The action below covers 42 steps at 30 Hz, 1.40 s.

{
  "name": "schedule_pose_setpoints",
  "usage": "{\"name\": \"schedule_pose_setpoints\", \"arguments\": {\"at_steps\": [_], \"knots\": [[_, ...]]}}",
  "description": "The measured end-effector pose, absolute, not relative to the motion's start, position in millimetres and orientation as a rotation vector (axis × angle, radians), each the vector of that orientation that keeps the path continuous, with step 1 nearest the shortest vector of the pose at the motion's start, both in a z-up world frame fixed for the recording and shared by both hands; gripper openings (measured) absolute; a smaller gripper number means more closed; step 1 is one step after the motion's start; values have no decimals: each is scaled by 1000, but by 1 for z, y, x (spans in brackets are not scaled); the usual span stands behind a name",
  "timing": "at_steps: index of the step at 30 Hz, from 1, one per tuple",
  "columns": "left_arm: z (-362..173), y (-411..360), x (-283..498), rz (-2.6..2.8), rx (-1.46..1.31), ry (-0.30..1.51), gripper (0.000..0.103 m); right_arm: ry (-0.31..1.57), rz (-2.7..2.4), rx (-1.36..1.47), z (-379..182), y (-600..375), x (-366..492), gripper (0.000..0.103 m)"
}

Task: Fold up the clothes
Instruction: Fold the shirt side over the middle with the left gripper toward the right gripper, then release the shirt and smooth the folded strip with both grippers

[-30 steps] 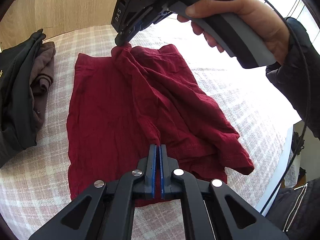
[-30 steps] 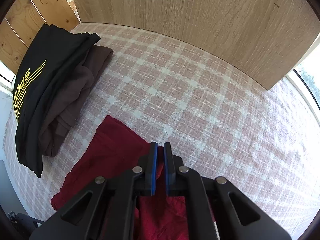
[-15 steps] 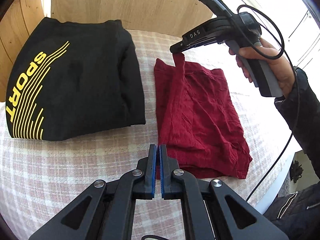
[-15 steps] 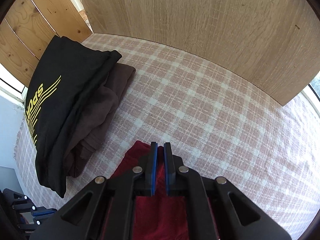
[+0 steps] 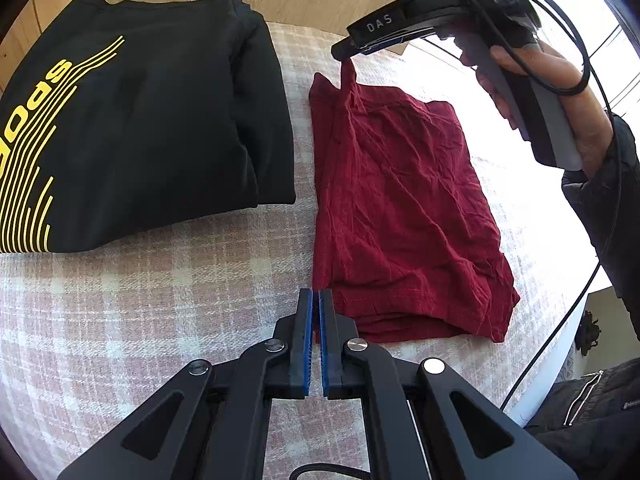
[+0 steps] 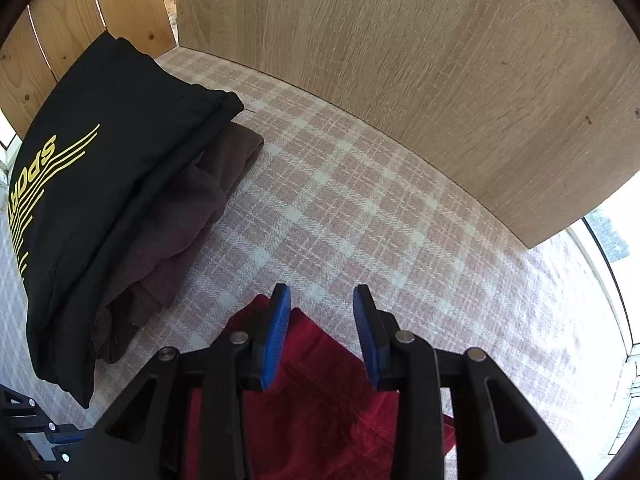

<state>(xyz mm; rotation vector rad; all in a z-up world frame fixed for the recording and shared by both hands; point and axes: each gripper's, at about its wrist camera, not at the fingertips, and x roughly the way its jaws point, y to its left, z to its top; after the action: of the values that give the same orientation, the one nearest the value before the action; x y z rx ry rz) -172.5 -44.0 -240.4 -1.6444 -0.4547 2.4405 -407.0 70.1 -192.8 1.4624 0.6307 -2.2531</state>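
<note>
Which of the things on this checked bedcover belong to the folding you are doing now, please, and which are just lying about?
Part of the job:
- red garment, folded
- left gripper, shut on its near edge
- right gripper, its fingers just opening at the far corner

Lying about:
- black SPORT top, already folded
- brown garment beneath it
- checked bedcover
- wooden panel

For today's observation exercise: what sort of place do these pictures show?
Probably a room at home used for laundry: a checked cloth covers the surface, a folded black top and red garment lie on it, wooden panels behind.
</note>
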Motion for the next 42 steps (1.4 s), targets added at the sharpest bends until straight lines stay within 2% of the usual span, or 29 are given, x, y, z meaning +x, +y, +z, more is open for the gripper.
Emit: {"name": "schedule_pose_setpoints", "arguments": {"at_steps": [2, 7, 12, 17, 21, 24, 27, 29, 34, 35, 39, 40, 42], "knots": [[-239, -44, -171, 2437, -1638, -459, 2, 615, -2270, 1456, -183, 82, -395, 44], [-237, -46, -168, 2434, -1622, -462, 2, 438, -2265, 1533, -177, 140, -348, 45], [-242, -44, -165, 2413, -1650, -409, 2, 312, -2135, 1729, -220, 185, -281, 45], [-230, -46, -158, 2413, -1669, -317, 1, 454, -2179, 1707, -229, 180, -249, 45], [-205, -39, -182, 2398, -1507, -257, 1, 336, -2256, 1670, -202, 187, -237, 45], [-210, -15, -206, 2296, -1442, -216, 3, 297, -2259, 1697, -201, 186, -226, 45], [-240, 1, -216, 2229, -1540, -105, 3, 339, -2246, 1788, -221, 181, -222, 45], [-251, -3, -207, 2239, -1567, 5, 3, 362, -2272, 1814, -226, 181, -220, 45], [-243, -26, -187, 2270, -1595, 62, 2, 382, -2361, 1832, -215, 181, -210, 46], [-236, -26, -185, 2278, -1569, 63, 3, 388, -2394, 1819, -209, 180, -207, 46], [-217, -17, -191, 2305, -1452, 8, 19, 389, -2451, 1793, -198, 172, -195, 47], [-217, -14, -196, 2304, -1440, -2, 21, 400, -2439, 1809, -202, 170, -194, 50], [-227, -11, -209, 2290, -1472, 2, 22, 417, -2426, 1835, -208, 169, -191, 51]]}}
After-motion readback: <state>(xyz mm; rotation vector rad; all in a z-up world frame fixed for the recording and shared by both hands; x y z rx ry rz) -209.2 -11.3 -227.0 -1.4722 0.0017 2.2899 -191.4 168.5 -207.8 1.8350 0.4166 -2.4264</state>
